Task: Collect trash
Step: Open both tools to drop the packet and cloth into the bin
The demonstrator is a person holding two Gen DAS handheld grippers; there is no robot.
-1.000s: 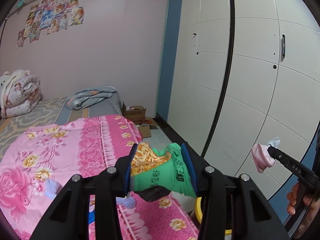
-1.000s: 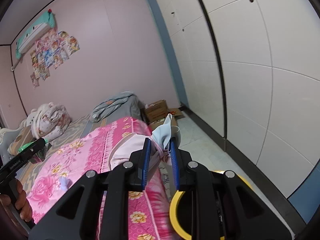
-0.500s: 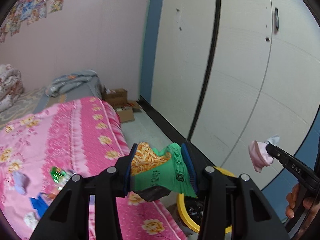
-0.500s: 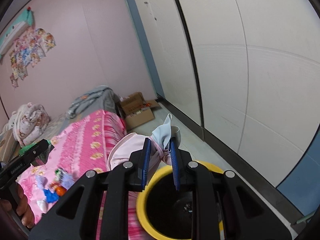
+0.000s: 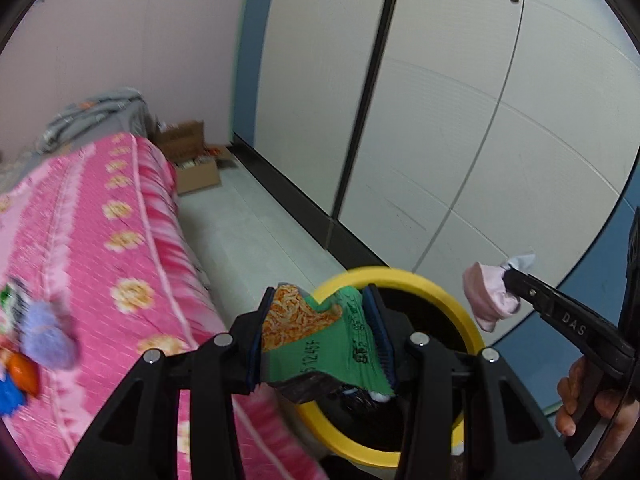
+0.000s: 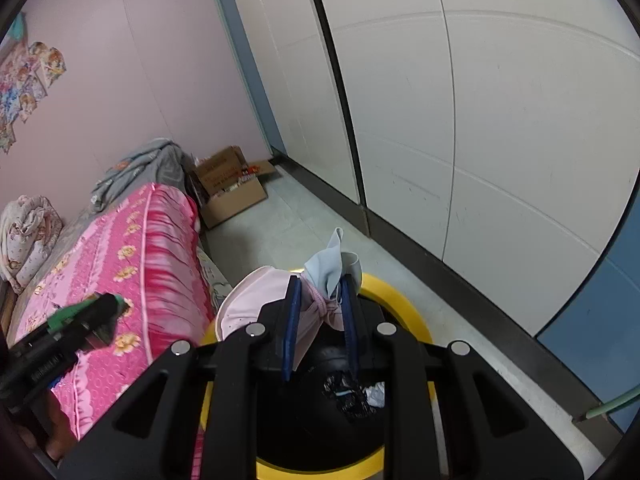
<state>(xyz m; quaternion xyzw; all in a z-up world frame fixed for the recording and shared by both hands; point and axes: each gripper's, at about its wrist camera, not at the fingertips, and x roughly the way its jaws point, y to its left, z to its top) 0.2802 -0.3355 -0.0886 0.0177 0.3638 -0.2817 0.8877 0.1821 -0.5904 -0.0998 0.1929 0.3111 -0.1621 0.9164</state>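
My left gripper [image 5: 320, 330] is shut on a green and orange snack wrapper [image 5: 316, 340], held just over the near rim of a yellow-rimmed bin [image 5: 404, 278] with a black inside. My right gripper [image 6: 320, 314] is shut on a crumpled pink and pale blue mask [image 6: 320, 280], directly above the same bin [image 6: 394, 292]. In the left wrist view the right gripper [image 5: 506, 278] shows at the right with the pink mask [image 5: 486, 294] hanging from its tip. In the right wrist view the left gripper [image 6: 116, 304] shows at the left, above the bed.
A bed with a pink flowered cover [image 5: 92, 240] lies left of the bin; small bits of trash [image 5: 44, 332] rest on it. Open cardboard boxes [image 6: 230, 190] stand on the floor beyond. White wardrobe doors [image 5: 460, 100] line the right. Some scraps [image 6: 352, 394] lie inside the bin.
Both grippers have dropped and tipped downward, from above the bed to over the yellow bin. Each keeps its hold on its piece of trash.
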